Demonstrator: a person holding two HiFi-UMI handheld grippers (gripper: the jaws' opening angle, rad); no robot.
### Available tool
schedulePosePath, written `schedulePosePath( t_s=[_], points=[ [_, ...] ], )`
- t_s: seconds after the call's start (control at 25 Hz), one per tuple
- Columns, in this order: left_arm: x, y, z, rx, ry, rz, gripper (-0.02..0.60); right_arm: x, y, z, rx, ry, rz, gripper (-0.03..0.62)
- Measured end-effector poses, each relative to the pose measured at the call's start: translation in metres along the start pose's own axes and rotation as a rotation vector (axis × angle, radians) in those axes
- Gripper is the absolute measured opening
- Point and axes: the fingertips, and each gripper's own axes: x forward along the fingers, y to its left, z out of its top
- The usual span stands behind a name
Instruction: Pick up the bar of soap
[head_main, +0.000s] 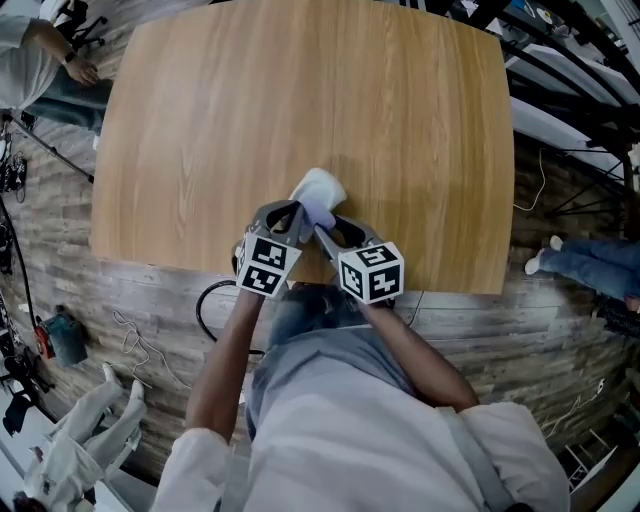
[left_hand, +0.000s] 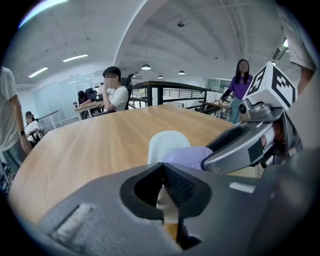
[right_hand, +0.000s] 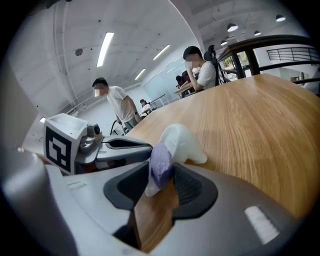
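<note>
A lilac bar of soap sits by a white soap dish near the front edge of the round wooden table. My right gripper is open, and the soap stands on edge between its pads, close against the right one. The dish lies just beyond. My left gripper comes in from the left, its jaws nearly together on the dish's near rim. In the left gripper view the soap lies in front of the dish, with a right gripper finger alongside it.
A person stands off the table's far left corner, and someone's legs show at the right. Cables lie on the plank floor below the table's front edge. Other people and desks fill the room behind.
</note>
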Motion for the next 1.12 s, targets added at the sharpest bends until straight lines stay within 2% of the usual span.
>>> schedulePosePath(
  t_s=[0.28,0.6,0.76,1.12],
  points=[
    [0.002,0.004,0.003,-0.025,-0.022,0.015,0.003,0.001,0.001,0.005,-0.031,-0.025,-0.006,0.144],
    [0.002,0.008,0.005,-0.069,-0.036,0.035,0.002,0.011,0.013,0.011,-0.036,-0.036,0.100,0.144],
    [0.004,0.008,0.005,-0.083,-0.038,0.039,0.002,0.019,0.019,0.010,-0.057,-0.015,0.089,0.147],
    [0.003,0.010,0.005,-0.122,-0.068,0.058,0.002,0.020,0.018,0.011,0.007,-0.002,0.103,0.132]
  ],
)
